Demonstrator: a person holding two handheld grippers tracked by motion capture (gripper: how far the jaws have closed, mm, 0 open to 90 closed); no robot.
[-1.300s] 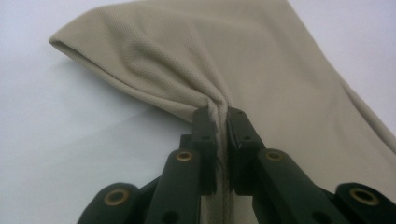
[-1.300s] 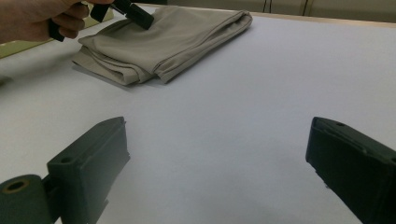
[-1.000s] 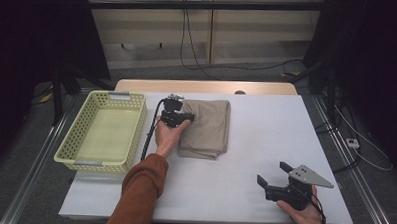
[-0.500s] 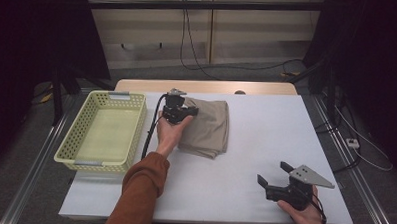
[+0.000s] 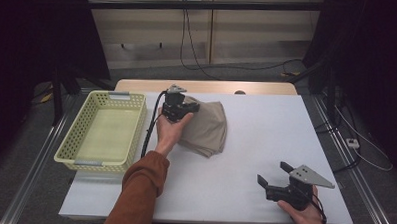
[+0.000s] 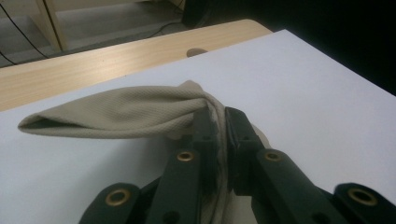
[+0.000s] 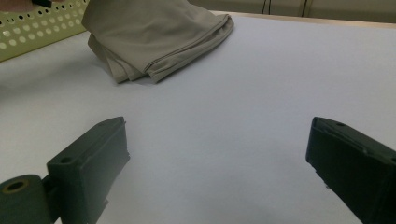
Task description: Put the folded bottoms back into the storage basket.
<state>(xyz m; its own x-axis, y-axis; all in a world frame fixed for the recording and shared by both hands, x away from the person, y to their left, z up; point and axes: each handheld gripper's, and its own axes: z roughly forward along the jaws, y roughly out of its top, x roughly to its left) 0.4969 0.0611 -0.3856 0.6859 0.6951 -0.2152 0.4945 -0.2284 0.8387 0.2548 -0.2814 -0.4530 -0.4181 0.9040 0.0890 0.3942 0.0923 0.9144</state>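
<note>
I have my left gripper (image 5: 185, 109) clamped on the folded beige cloth (image 5: 208, 130), its 2 jaws pressed nearly together with only the fabric's edge between them. In the left gripper view (image 6: 223, 122) that pinched edge runs down between the black jaws, and a fold of the cloth (image 6: 121, 112) stands up off the white table (image 6: 322, 93) to the left of them. The grip is on the cloth's near-basket side, at its far corner. The rest of the cloth lies on the table, sagging away from my grip, its stacked folded edges showing along the side nearest me.

Taking the cloth as the landmark: the pale yellow-green basket (image 5: 80, 133) sits just beside it on the left, apart from it, with my left hand (image 5: 170, 131) between the 2. My right gripper (image 5: 270, 174) rests well apart from the cloth, toward the near right corner of the table. Its jaws stand wide apart with nothing between them. In the right gripper view (image 7: 219, 154) bare tabletop lies between them, with the cloth (image 7: 159, 35) beyond and the basket wall (image 7: 37, 32) at far left.
</note>
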